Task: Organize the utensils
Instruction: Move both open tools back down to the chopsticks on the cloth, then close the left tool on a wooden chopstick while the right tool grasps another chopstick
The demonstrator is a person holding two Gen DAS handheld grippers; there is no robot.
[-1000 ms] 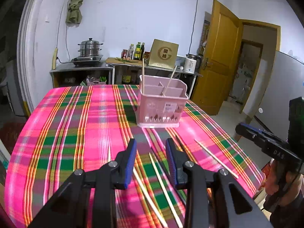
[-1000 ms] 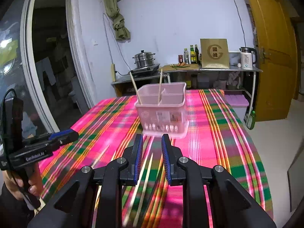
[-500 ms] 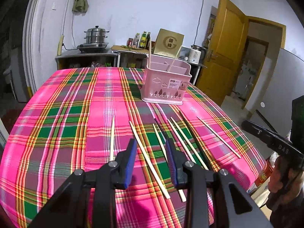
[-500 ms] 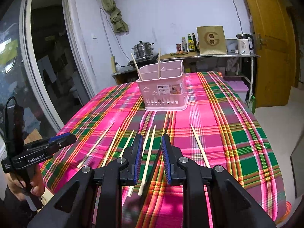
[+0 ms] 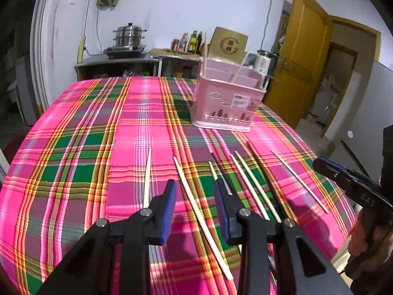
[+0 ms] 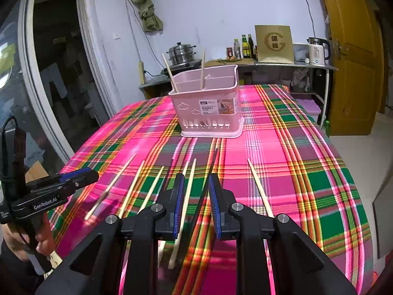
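Hovering left gripper [image 5: 195, 196] and right gripper [image 6: 196, 189], both released, over loose chopsticks [image 5: 200, 212]; advising centring one stick before clenching, then carrying to pink basket [image 6: 208, 105].

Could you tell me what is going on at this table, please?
A person holds a gripper in each hand over a plaid table, sorting chopsticks into a pink basket. Two pale chopsticks already stand in the basket. Several more, pale and dark, lie loose on the cloth in front of it. The left gripper is open above one pale chopstick. The right gripper is open above a dark chopstick. Neither gripper holds anything yet.
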